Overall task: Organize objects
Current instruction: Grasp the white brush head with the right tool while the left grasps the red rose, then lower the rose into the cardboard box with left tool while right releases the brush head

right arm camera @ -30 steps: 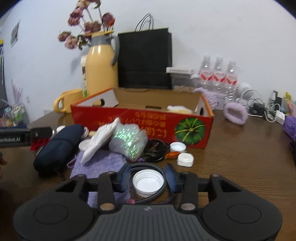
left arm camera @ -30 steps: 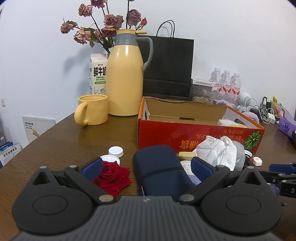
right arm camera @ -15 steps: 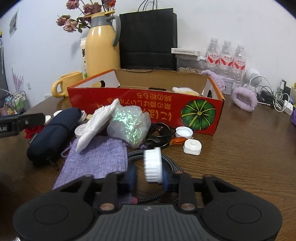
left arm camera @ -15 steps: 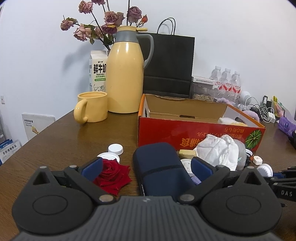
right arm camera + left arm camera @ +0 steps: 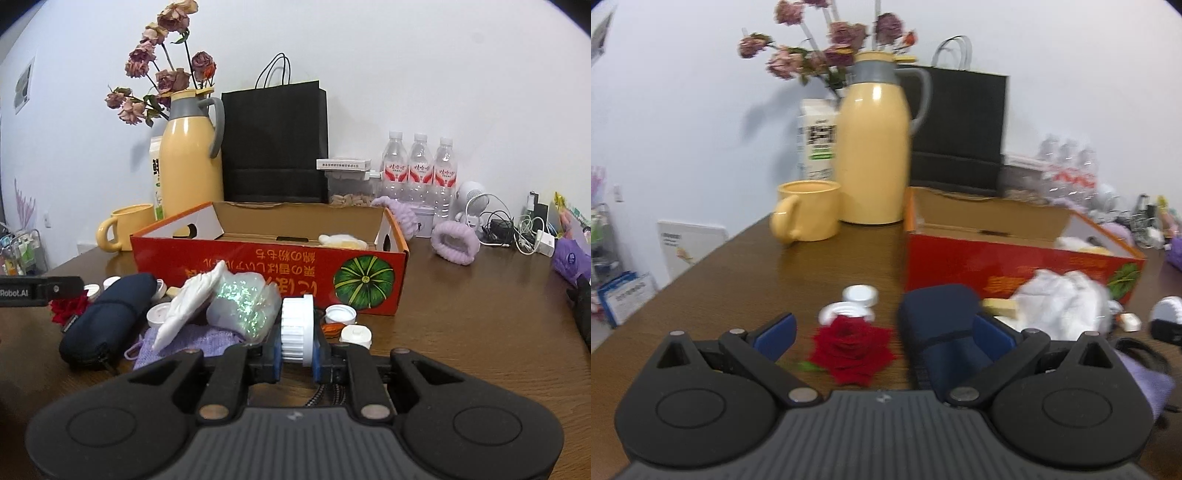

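Note:
My right gripper [image 5: 297, 356] is shut on a white ribbed bottle cap [image 5: 297, 328], which stands on edge between the blue pads, lifted off the table in front of the red cardboard box [image 5: 269, 273]. The box is open at the top, with a pale soft item [image 5: 341, 240] inside. My left gripper [image 5: 882, 338] is open low over the table. A red rose [image 5: 851, 349] lies between its fingers, and a navy pouch [image 5: 942, 332] lies against the right finger. The held cap [image 5: 1165, 310] also shows at the right edge of the left wrist view.
Around the pouch lie loose white caps [image 5: 860, 295], a white cloth [image 5: 192, 306], a glittery bag [image 5: 243, 306], a purple cloth [image 5: 192, 341] and a braided cable. A yellow jug [image 5: 190, 166], mug [image 5: 123, 225], black bag [image 5: 275, 142], water bottles [image 5: 419, 166] and chargers stand behind.
The right gripper closed on the cap that lay flat between its fingers, tipped it on edge and lifted it off the cable. The left gripper stayed open over the rose.

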`<state>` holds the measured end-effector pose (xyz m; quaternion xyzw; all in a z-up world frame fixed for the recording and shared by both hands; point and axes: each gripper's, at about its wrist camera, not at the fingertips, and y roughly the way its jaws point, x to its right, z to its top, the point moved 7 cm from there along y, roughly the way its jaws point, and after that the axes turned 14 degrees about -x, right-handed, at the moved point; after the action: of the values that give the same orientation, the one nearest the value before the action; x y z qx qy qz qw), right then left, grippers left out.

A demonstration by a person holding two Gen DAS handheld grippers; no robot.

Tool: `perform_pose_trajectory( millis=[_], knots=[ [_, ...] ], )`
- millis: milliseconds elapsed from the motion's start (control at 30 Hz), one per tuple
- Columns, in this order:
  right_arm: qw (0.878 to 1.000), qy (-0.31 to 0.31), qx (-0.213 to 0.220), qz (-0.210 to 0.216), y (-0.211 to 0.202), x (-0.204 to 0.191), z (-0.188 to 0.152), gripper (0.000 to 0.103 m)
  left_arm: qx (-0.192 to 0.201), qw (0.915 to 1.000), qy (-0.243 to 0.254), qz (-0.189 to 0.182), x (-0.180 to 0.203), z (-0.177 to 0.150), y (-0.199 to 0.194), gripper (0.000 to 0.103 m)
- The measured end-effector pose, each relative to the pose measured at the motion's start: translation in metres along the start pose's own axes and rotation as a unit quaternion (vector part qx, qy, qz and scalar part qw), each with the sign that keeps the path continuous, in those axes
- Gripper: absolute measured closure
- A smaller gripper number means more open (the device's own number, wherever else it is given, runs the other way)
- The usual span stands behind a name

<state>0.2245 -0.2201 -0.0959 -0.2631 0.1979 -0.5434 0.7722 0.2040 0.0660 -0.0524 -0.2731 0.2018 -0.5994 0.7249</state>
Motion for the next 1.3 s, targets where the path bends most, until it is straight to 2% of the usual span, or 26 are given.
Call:
perform_pose_trajectory(
  millis=[167, 300, 467, 567, 633, 667, 733, 800, 1100, 1300],
  knots=[
    [1.000, -0.002, 0.005, -0.001, -0.002, -0.001, -0.001, 0.089, -0.026, 0.9993, -0.003, 0.028, -0.022, 0.001, 0.012, 0.000],
    [1.000, -0.002, 0.008, -0.002, -0.004, -0.001, -0.001, 0.089, -0.059, 0.9980, 0.006, 0.023, -0.023, 0.002, 0.027, 0.000],
    [1.000, -0.002, 0.008, -0.002, -0.004, 0.000, -0.002, 0.089, -0.076, 0.9968, -0.004, 0.023, -0.025, 0.007, 0.040, 0.001],
    [1.000, -0.002, 0.008, -0.002, -0.004, 0.000, -0.002, 0.089, -0.087, 0.9961, -0.011, 0.013, -0.026, 0.004, 0.044, 0.022],
    [1.000, -0.002, 0.008, -0.002, -0.004, 0.000, -0.002, 0.089, -0.092, 0.9957, -0.011, -0.003, -0.025, 0.003, 0.045, 0.048],
    [1.000, -0.002, 0.008, -0.003, -0.004, 0.000, -0.002, 0.089, -0.094, 0.9955, -0.009, -0.013, -0.023, 0.002, 0.045, 0.052],
    [1.000, -0.002, 0.008, -0.003, -0.005, 0.000, -0.002, 0.089, -0.089, 0.9956, -0.010, -0.030, -0.021, 0.003, 0.043, 0.059],
    [1.000, -0.002, 0.009, -0.005, -0.005, 0.001, -0.002, 0.089, -0.078, 0.9963, -0.016, -0.032, -0.023, 0.003, 0.040, 0.060],
    [1.000, -0.002, 0.019, -0.006, -0.010, 0.000, -0.003, 0.089, -0.040, 0.9972, -0.054, -0.034, -0.032, 0.005, 0.019, 0.061],
    [0.999, -0.019, 0.046, -0.001, -0.021, -0.006, 0.005, 0.089, -0.004, 0.9964, -0.053, -0.066, -0.022, 0.029, -0.006, 0.061]
  ],
)
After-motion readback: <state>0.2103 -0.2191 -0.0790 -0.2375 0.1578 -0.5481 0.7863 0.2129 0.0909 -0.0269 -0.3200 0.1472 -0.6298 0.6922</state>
